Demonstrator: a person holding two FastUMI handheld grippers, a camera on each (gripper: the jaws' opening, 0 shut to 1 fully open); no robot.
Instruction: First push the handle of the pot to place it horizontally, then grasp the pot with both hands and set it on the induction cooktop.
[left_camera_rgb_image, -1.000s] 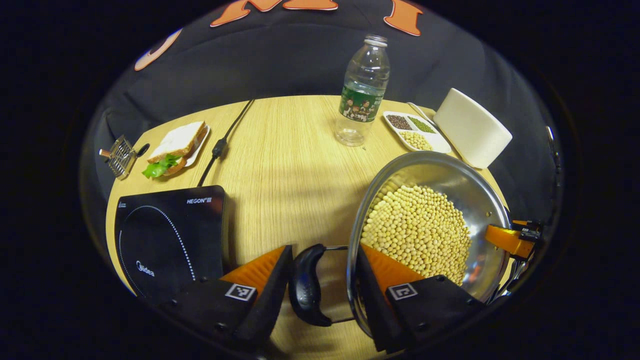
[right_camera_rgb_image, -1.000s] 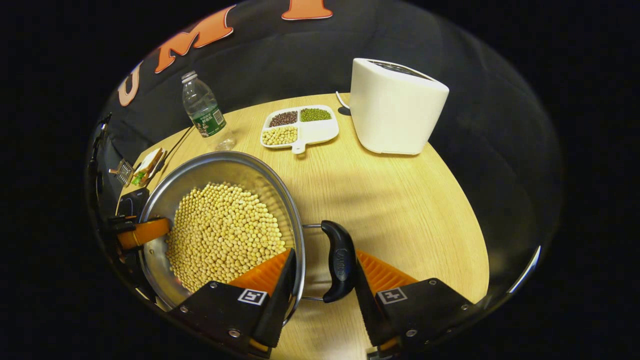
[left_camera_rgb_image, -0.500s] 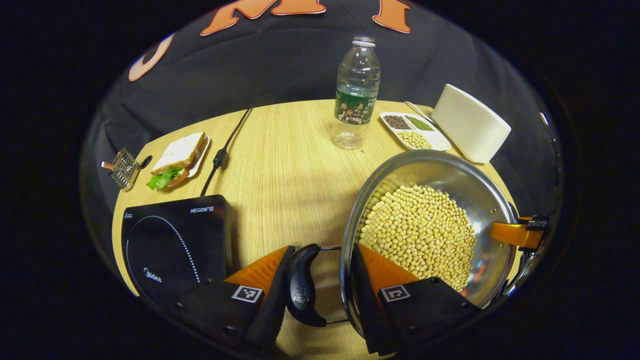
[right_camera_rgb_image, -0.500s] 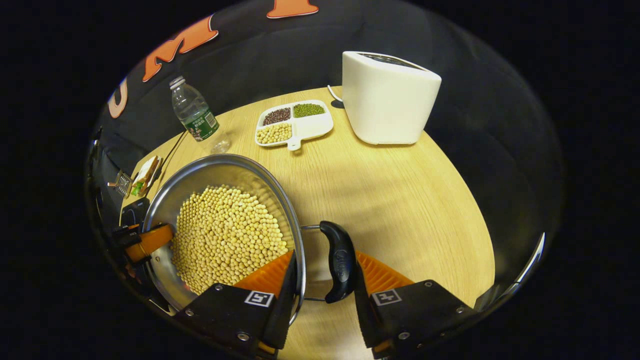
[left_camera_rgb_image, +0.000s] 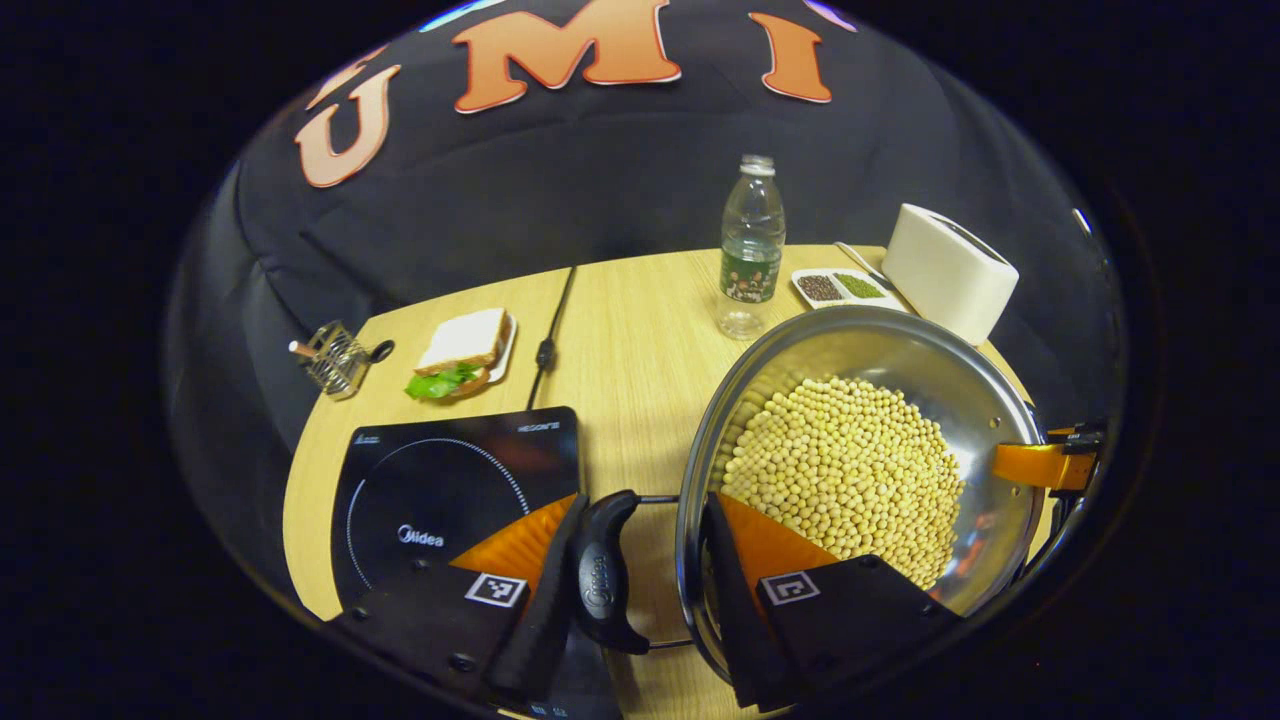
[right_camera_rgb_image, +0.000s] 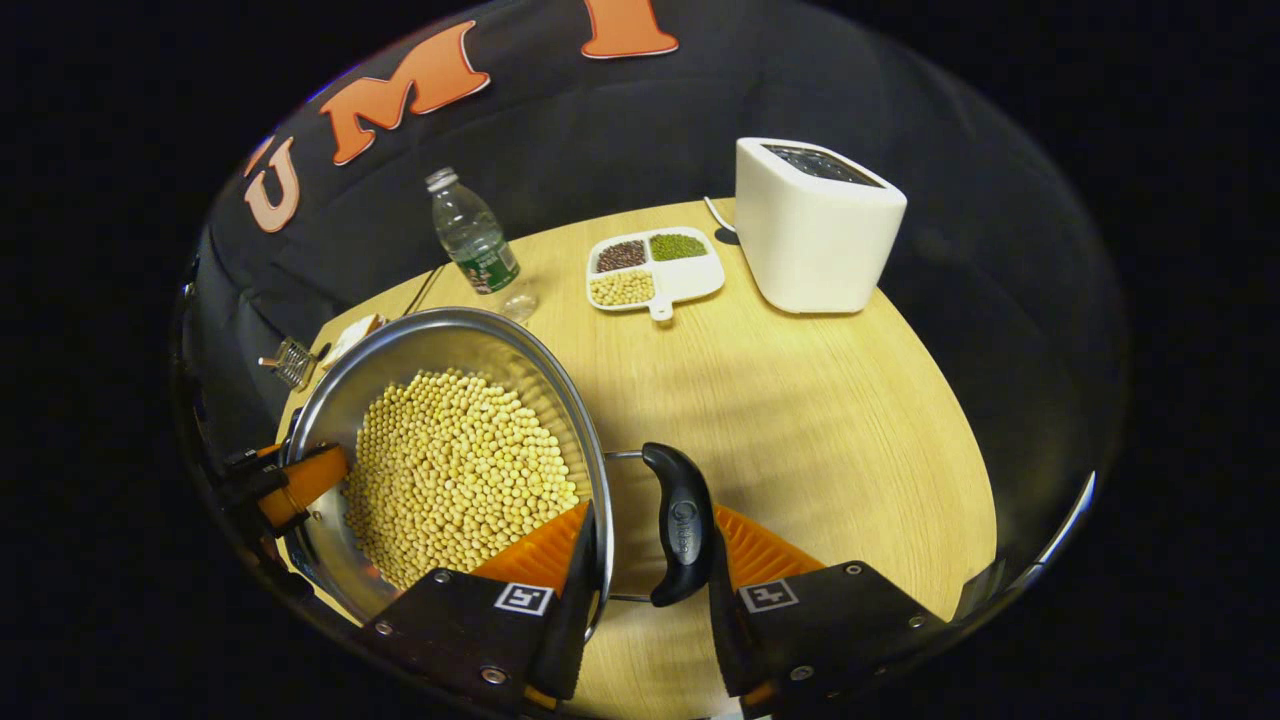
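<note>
Left gripper (left_camera_rgb_image: 640, 560) and right gripper (right_camera_rgb_image: 645, 560) each clamp a curved black handle (left_camera_rgb_image: 600, 572) against the rim of the round, shiny steel pot (left_camera_rgb_image: 900, 345) of beans, held beside the flat black cooktop (left_camera_rgb_image: 440, 480).

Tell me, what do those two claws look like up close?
Each claw is alike: the left claw and the right claw both have two black blocky housings studded with small screws. Each housing carries a small square black-and-white marker tag. Two flat, wedge-shaped fingers with ribbed inner faces taper forward from them.

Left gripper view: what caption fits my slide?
Left gripper holds the bean-filled pot by its handle beside the cooktop.
</note>
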